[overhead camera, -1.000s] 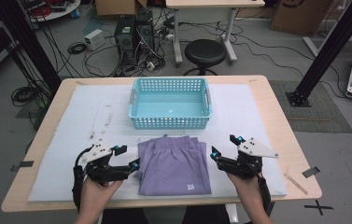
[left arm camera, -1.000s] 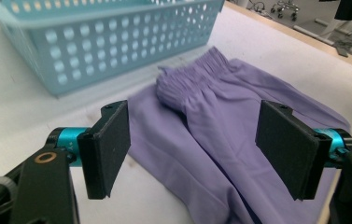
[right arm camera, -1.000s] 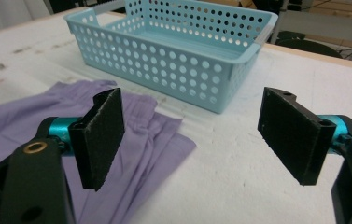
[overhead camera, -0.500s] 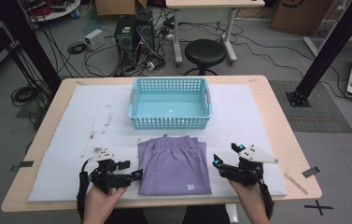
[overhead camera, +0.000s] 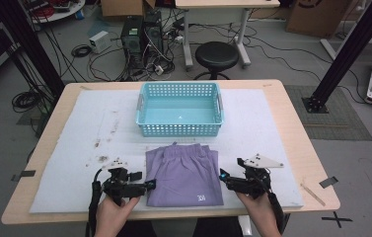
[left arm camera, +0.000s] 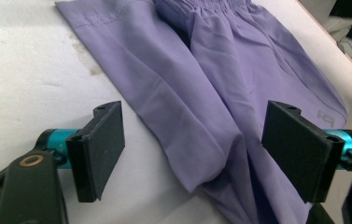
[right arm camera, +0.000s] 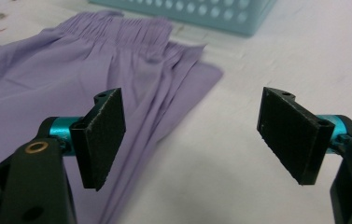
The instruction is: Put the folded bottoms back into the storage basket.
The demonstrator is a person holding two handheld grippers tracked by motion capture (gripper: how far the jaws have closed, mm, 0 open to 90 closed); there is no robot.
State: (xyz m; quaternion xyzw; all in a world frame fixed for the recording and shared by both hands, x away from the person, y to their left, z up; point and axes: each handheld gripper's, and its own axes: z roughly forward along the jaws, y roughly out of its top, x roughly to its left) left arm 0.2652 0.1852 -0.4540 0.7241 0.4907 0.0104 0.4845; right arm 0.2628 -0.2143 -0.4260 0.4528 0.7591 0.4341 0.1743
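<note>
- Purple shorts (overhead camera: 183, 173) lie folded flat on the white-padded surface (overhead camera: 75, 148), near edge, just in front of the teal basket (overhead camera: 180, 109).
- Left claw (overhead camera: 150, 184) at the shorts' left edge, jaws just opened wide; cloth edge lies between them, not pinched.
- Right claw (overhead camera: 222, 176) at the right edge, jaws wide apart, holding nothing.

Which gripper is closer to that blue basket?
Right, slightly. The right gripper sits beside the purple shorts, below the basket's right corner; the left gripper lies lower, at the shorts' left edge.
</note>
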